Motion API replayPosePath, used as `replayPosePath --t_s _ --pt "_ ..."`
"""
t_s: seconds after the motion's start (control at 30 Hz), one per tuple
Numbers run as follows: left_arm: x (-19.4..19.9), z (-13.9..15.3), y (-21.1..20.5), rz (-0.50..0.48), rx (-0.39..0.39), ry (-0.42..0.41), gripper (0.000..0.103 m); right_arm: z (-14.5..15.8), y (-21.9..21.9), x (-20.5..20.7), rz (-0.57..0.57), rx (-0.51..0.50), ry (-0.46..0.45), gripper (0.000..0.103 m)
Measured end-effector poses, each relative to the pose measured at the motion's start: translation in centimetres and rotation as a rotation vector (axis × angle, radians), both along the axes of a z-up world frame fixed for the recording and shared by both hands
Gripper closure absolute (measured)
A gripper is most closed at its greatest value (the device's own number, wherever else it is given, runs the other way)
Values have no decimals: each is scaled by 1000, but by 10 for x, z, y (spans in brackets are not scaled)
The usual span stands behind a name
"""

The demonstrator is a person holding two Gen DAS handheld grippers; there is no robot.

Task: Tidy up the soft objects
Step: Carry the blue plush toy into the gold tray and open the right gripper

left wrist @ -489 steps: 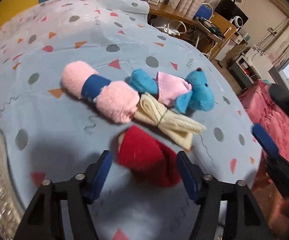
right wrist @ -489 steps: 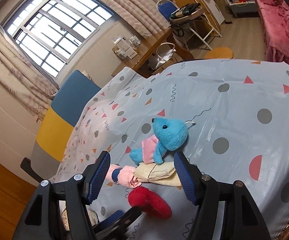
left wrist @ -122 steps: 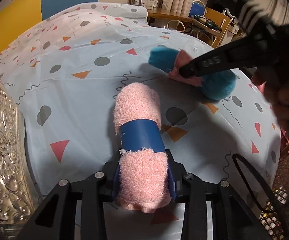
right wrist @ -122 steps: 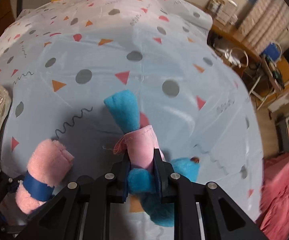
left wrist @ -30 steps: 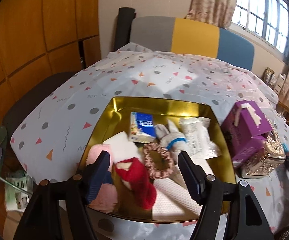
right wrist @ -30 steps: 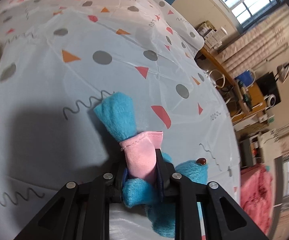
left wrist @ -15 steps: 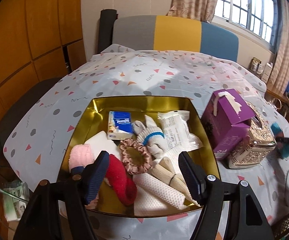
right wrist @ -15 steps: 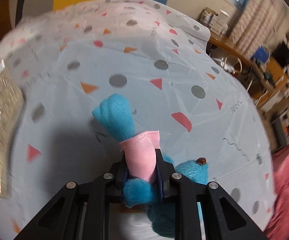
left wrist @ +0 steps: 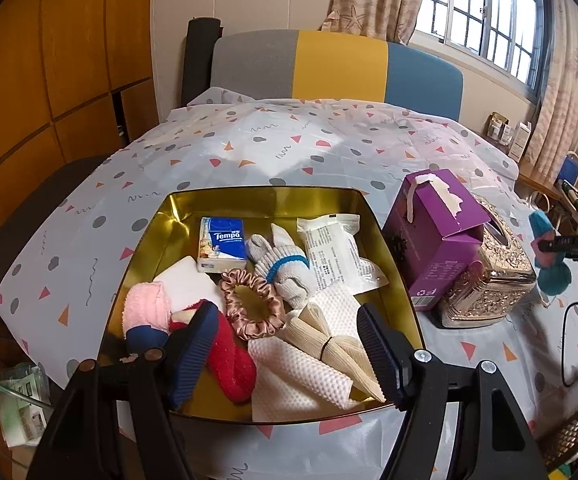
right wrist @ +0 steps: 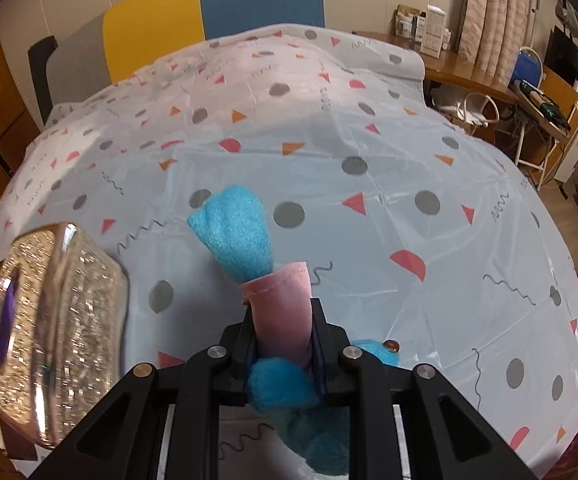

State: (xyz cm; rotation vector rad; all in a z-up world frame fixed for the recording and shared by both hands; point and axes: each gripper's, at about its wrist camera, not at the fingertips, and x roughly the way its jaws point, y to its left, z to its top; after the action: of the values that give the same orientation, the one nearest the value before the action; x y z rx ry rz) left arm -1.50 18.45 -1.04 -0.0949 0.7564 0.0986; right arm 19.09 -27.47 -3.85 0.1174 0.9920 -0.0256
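My right gripper (right wrist: 283, 336) is shut on the blue plush toy (right wrist: 235, 234) at its pink shirt and holds it above the patterned tablecloth (right wrist: 369, 128). The same blue plush toy (left wrist: 553, 278) shows at the far right of the left wrist view, hanging from the right gripper. My left gripper (left wrist: 285, 350) stands open over the near side of the gold tray (left wrist: 265, 200), nothing between its fingers. In the tray lie the pink rolled towel (left wrist: 145, 312), the red sock (left wrist: 229, 360), the cream bundle (left wrist: 329, 346), a pink scrunchie (left wrist: 253, 304) and a white glove (left wrist: 285, 272).
A tissue pack (left wrist: 222, 242), a plastic pouch (left wrist: 335, 254) and white foam wrap (left wrist: 295, 376) also lie in the tray. A purple box (left wrist: 437, 236) and an ornate gold tissue box (left wrist: 489, 280) stand right of it. Chairs line the table's far side.
My right gripper has lifted the blue plush toy off the cloth and rolled, so the gold tissue box now shows at its left. The left gripper drifted slightly right over the tray.
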Motion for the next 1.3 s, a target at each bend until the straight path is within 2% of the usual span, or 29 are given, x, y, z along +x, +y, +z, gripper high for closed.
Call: replayPosePath --t_s 0.2,0.53,0.8,1.1,1.3 --pt "-1 0 -3 -17 3 -7 31 26 7 2 24 70 -53 82" --pt "-4 -3 -2 -22 -10 0 31 67 60 10 124 81 -139 82" --pt "-5 -7 1 -14 -21 3 31 97 88 10 183 132 -199 82" --pt "-8 -8 10 9 -22 3 31 139 148 2 333 208 -269 82" --pt "-12 -8 29 62 -23 3 31 159 200 -10 467 273 -295 82"
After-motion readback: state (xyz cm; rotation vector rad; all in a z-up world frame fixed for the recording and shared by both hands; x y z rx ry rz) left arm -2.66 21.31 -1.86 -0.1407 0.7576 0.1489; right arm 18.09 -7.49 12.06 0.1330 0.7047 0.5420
